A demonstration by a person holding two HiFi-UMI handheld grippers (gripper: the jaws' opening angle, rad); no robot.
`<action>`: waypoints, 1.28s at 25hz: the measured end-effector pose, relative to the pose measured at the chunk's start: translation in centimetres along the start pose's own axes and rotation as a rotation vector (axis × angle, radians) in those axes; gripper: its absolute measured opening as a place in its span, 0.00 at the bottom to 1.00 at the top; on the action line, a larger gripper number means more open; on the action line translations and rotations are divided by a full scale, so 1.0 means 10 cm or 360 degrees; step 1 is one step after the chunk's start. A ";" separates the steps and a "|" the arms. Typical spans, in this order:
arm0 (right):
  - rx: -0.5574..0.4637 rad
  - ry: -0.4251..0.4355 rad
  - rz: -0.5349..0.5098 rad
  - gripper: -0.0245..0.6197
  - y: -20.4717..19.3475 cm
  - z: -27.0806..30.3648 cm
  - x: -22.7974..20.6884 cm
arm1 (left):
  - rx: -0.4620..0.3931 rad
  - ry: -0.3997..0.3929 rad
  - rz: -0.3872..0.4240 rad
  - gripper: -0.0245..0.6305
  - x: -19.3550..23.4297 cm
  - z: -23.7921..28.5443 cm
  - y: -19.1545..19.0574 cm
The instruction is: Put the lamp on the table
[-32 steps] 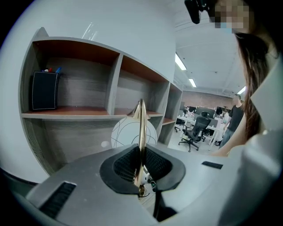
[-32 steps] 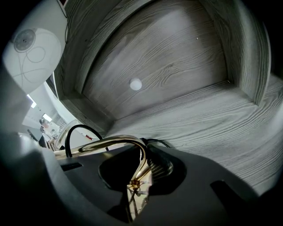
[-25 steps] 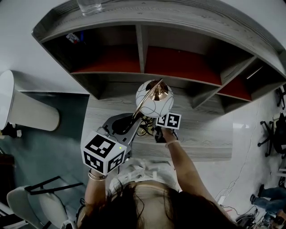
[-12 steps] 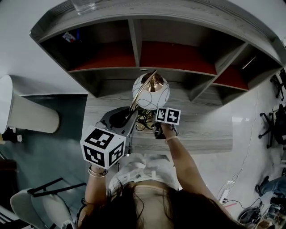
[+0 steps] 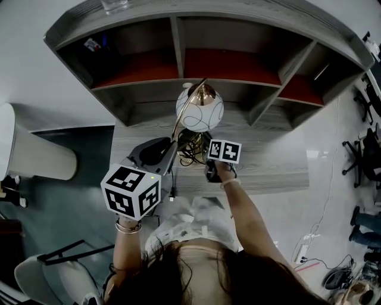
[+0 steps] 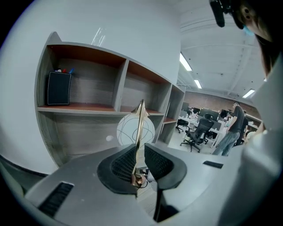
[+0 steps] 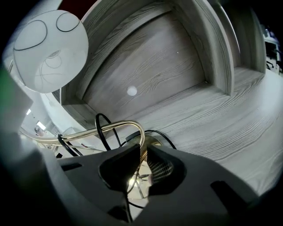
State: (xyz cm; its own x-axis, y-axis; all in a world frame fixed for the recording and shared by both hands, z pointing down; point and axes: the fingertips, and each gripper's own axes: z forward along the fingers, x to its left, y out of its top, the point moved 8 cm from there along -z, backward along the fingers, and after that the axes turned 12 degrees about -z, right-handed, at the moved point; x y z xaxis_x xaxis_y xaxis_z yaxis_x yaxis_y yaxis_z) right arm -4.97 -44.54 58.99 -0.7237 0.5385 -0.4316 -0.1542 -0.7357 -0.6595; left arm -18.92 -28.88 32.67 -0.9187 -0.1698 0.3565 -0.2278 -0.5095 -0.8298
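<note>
- The lamp [image 5: 199,115] is tilted over the grey wood surface [image 5: 268,167], its white globe with thin dark lines toward the far side, just in front of the shelf unit [image 5: 178,36].
- Its thin brass stem [image 6: 140,126] runs from the globe back toward you, and bends sharply down to a brass base [image 7: 154,142] low over the surface; I cannot tell whether the base touches.
- Your left gripper [image 5: 171,152] has its jaws closed on the straight part of the stem, the globe showing beyond them.
- Your right gripper [image 5: 205,162] has its jaws closed on the stem just below the bend, right above the base.
- A black cord [image 7: 101,126] loops round the bent stem and trails onto the surface.
- A drinking glass [image 5: 116,6] stands on top of the shelf unit at the far left, and a black box [image 6: 59,88] sits in its left compartment.
</note>
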 end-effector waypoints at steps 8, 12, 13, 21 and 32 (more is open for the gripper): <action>-0.0061 -0.0075 0.0011 0.12 -0.16 -0.30 0.08 | 0.0000 -0.0039 0.0007 0.11 -0.04 -0.25 -0.17; -0.0074 -0.0107 0.0021 0.12 -0.31 -0.45 0.15 | 0.0010 -0.0060 0.0008 0.11 -0.05 -0.39 -0.28; -0.0078 -0.0112 0.0024 0.12 -0.34 -0.48 0.17 | 0.0014 -0.0067 0.0009 0.11 -0.05 -0.41 -0.30; -0.0127 -0.0144 0.0052 0.12 -0.62 -0.74 0.37 | 0.0070 -0.0126 0.0023 0.11 -0.11 -0.66 -0.56; -0.0215 -0.0175 0.0029 0.12 -0.93 -1.16 0.73 | 0.0106 -0.0131 0.0103 0.11 -0.20 -0.98 -0.89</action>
State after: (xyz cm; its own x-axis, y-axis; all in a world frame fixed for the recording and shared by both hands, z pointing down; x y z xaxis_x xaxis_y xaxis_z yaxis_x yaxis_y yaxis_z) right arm -0.99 -29.03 54.82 -0.7961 0.4716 -0.3792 -0.0536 -0.6791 -0.7321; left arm -18.21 -15.77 35.14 -0.9007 -0.2714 0.3393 -0.1445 -0.5494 -0.8230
